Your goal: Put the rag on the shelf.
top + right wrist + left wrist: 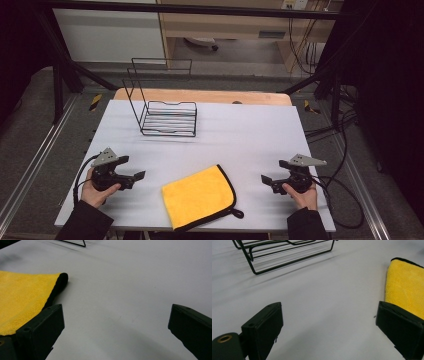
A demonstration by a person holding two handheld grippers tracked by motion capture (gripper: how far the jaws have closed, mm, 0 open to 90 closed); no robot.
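Observation:
A yellow cloth (199,197) with a black hem and a small loop lies folded flat near the front edge of the white table (240,130). To its left my left gripper (142,176) rests low over the table, open, nothing between its jaws. In the left gripper view the cloth (405,285) lies just beyond the right jaw and the gripper (329,327) faces bare table. On the cloth's right my right gripper (265,180) is open and empty too. In the right gripper view the cloth (22,300) lies behind the left jaw of the gripper (117,327).
A black wire rack (167,107) stands at the back left of the table, its base also seen in the left gripper view (284,255). A wooden board (200,96) runs along the far edge. Cables (345,200) trail off the right side.

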